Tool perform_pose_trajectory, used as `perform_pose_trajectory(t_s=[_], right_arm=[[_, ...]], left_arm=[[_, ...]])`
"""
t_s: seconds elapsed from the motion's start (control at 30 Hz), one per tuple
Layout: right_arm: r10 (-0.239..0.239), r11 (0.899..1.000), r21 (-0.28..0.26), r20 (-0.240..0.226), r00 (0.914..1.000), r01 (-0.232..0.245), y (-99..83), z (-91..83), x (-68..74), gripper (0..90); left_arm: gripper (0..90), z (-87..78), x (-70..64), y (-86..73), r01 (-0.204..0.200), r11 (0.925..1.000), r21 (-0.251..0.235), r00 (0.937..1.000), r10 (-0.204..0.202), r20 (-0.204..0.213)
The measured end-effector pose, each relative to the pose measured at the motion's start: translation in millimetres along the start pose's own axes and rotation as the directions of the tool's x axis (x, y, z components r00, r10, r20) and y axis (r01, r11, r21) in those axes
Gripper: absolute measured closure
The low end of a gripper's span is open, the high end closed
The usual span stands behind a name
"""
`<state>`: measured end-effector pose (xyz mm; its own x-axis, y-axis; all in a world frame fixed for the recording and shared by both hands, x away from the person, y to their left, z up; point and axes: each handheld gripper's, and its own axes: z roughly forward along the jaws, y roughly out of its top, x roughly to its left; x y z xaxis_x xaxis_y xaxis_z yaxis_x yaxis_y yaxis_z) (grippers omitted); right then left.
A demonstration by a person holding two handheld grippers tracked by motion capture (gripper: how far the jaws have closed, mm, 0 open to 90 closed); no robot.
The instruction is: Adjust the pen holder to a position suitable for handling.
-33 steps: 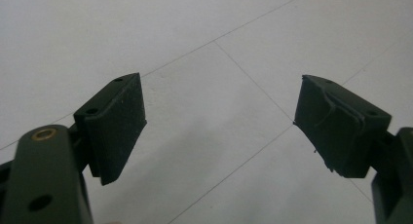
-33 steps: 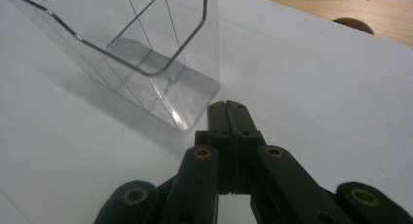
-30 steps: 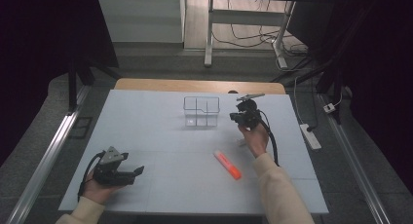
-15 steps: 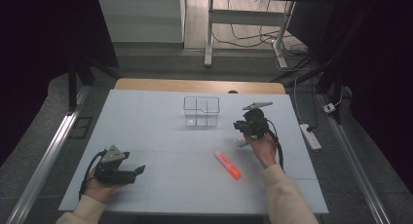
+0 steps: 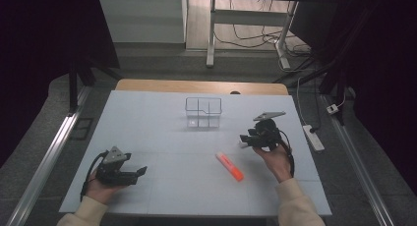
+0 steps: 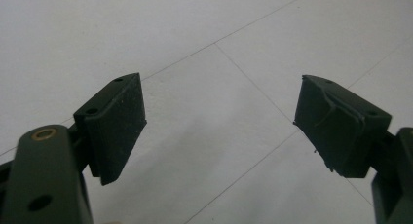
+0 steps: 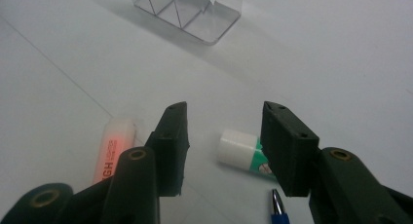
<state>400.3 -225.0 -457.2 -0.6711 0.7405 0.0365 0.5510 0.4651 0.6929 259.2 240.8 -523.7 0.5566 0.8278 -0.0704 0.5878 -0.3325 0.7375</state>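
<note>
While its jaws stand apart, the right gripper [image 7: 224, 136] half hides a white-capped tube [image 7: 241, 152].
Beside it lie an orange highlighter [image 7: 113, 151] and a pen tip [image 7: 277, 209] (cut off); the left gripper [image 6: 219, 121] gapes empty.

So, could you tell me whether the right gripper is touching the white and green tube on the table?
Apart. In the right gripper view, the right gripper has open jaws, and the white and green tube lies on the table beyond them, with bare surface visible around its cap.

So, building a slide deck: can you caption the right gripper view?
Open right gripper hovers above a white-capped tube, beside an orange highlighter and a pen tip.
</note>
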Motion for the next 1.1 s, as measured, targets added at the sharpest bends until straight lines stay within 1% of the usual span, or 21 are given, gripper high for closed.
perform_pose_trajectory(t_s=[0.13,0.33,0.37,0.4,0.47,0.67,0.73,0.83,0.9,1.1], right_arm=[[0.011,1.0,0.021,-0.003,0.9999,-0.011,-5.9,-2.4,-2.3,49.4],[-0.01,0.998,0.055,0.024,0.9997,0.008,-14.7,-6.5,-2.3,45.1],[-0.018,0.998,0.057,0.025,0.9995,0.017,-16.1,-7.5,-2.9,44.6],[-0.011,0.998,0.06,0.026,0.9996,0.009,-17.5,-8.8,-2.5,44.1],[-0.015,0.998,0.06,0.023,0.9996,0.014,-19.7,-11.8,-2.8,43.1],[-0.019,0.998,0.061,0.02,0.9996,0.018,-23.5,-21.6,-2.6,41.9],[-0.018,0.998,0.066,0.018,0.9997,0.017,-24.4,-24.6,-2.2,41.7],[-0.032,0.997,0.074,0.017,0.9994,0.03,-25.0,-28.4,-2.9,41.0],[-0.03,0.996,0.086,0.013,0.9995,0.029,-25.2,-30.8,-3.0,40.8],[-0.035,0.995,0.095,0.007,0.9994,0.034,-27.4,-36.2,-5.1,40.7]], left_arm=[[18.6,0.1,0.1,0.1,-0.002,1.0,0.001,1.0,0.002,0.0],[18.6,-0.6,0.3,0.0,-0.006,1.0,-0.002,1.0,0.006,0.001],[18.6,-0.6,0.3,0.0,-0.006,1.0,-0.002,1.0,0.006,0.0],[18.6,-0.5,0.3,-0.1,-0.007,1.0,-0.002,1.0,0.007,0.0],[18.6,-0.5,0.1,-0.1,-0.009,1.0,-0.002,1.0,0.009,0.0],[18.6,-0.2,-0.3,0.1,-0.011,0.9999,-0.001,0.9999,0.011,-0.001],[18.6,-0.1,-0.5,0.1,-0.012,0.9999,0.0,0.9999,0.012,-0.001],[18.6,-0.2,-0.3,0.2,-0.013,0.9999,-0.001,0.9999,0.013,-0.001],[18.6,-0.5,-0.3,0.2,-0.013,0.9999,-0.002,0.9999,0.013,-0.001],[18.6,0.1,0.1,0.2,-0.016,0.9999,0.001,0.9999,0.016,0.0]])
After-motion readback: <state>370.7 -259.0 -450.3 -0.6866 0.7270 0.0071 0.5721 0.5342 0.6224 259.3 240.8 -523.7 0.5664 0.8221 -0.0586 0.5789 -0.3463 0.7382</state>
